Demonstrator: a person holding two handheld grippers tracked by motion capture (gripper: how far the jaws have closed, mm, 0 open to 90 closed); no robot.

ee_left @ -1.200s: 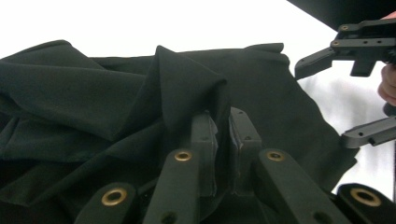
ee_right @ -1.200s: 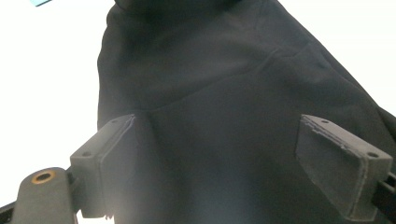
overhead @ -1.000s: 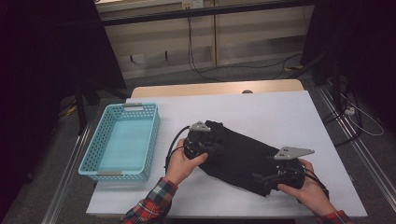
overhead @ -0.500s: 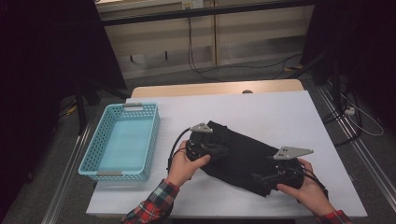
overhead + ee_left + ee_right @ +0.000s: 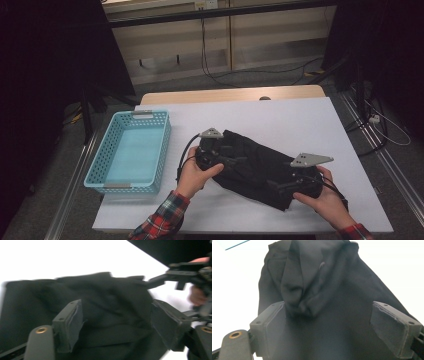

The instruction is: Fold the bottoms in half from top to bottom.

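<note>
step: looks like folding or bagging the black cloth [image 5: 260, 167], lying mid-table [image 5: 280, 120] beside the blue basket [image 5: 131, 150] | left gripper [image 5: 117, 322] fingers apart over it | right gripper [image 5: 334, 325] same, nothing pinched | next: probably close on an edge

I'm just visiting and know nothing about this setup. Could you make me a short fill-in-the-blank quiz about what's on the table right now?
1. The crumpled cloth lying on the white table is ____ in colour.
2. The light blue perforated plastic basket holds ____.
3. The basket sits nearer the person's ____ gripper.
4. In its own view, the right gripper has its jaws ____ over the cloth.

Missing words: black; nothing; left; open
</note>
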